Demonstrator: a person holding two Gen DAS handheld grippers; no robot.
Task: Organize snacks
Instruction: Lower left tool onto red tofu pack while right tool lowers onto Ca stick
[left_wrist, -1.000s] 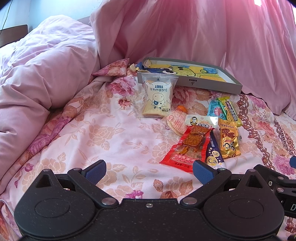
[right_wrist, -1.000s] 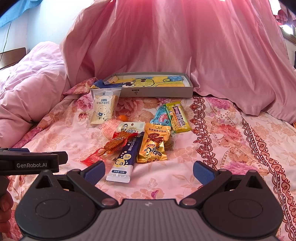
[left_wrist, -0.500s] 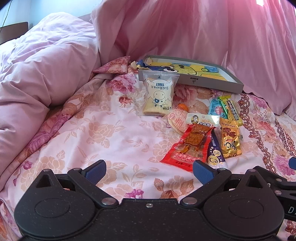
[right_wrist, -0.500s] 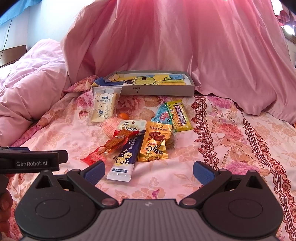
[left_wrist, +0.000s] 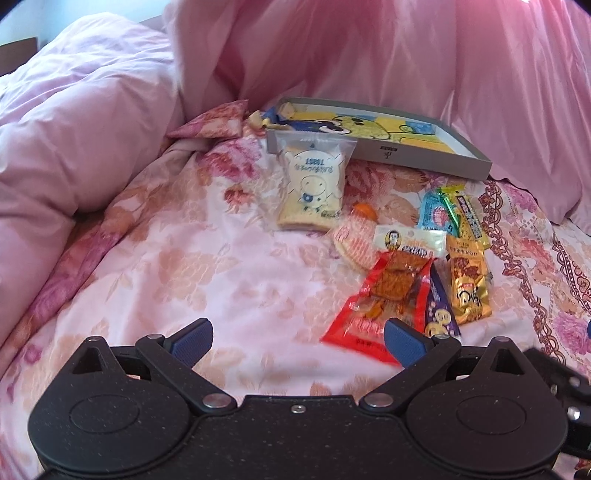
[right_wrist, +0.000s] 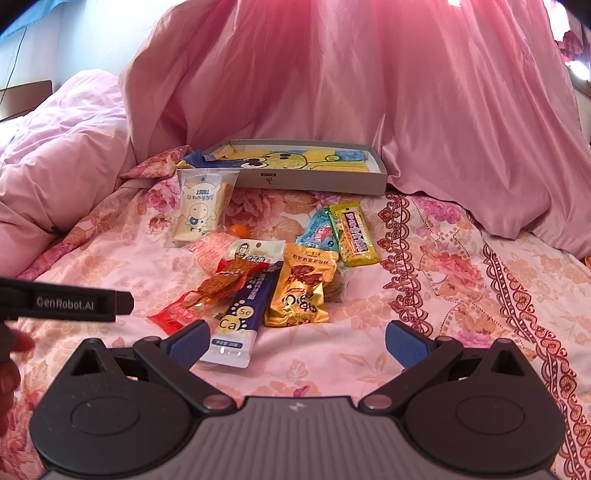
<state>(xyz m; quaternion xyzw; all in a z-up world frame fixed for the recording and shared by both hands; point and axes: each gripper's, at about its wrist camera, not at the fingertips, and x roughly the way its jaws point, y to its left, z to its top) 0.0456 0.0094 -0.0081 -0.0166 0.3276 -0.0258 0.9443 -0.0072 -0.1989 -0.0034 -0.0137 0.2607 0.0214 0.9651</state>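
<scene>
Several snack packets lie in a loose pile on a floral bedsheet. A clear toast bag (left_wrist: 312, 192) (right_wrist: 201, 208) leans toward a shallow grey box (left_wrist: 476, 164) (right_wrist: 317, 181) with a cartoon lining. Nearer lie a red spicy strip pack (left_wrist: 384, 295) (right_wrist: 207, 291), a dark blue tube pack (right_wrist: 243, 310), a gold pack (left_wrist: 467, 286) (right_wrist: 304, 291) and a yellow-green bar (right_wrist: 354, 234). My left gripper (left_wrist: 297, 341) is open just short of the red pack. My right gripper (right_wrist: 295, 341) is open, with the blue tube's end near its left finger. Both hold nothing.
A bunched pink duvet (left_wrist: 74, 140) rises on the left and a pink curtain or sheet (right_wrist: 369, 81) hangs behind the box. The other gripper's black body (right_wrist: 66, 304) and a hand (right_wrist: 11, 354) show at the right wrist view's left edge.
Both grippers have moved forward toward the snack pile, so the packets look larger and closer. Both stay open and no packet has shifted.
</scene>
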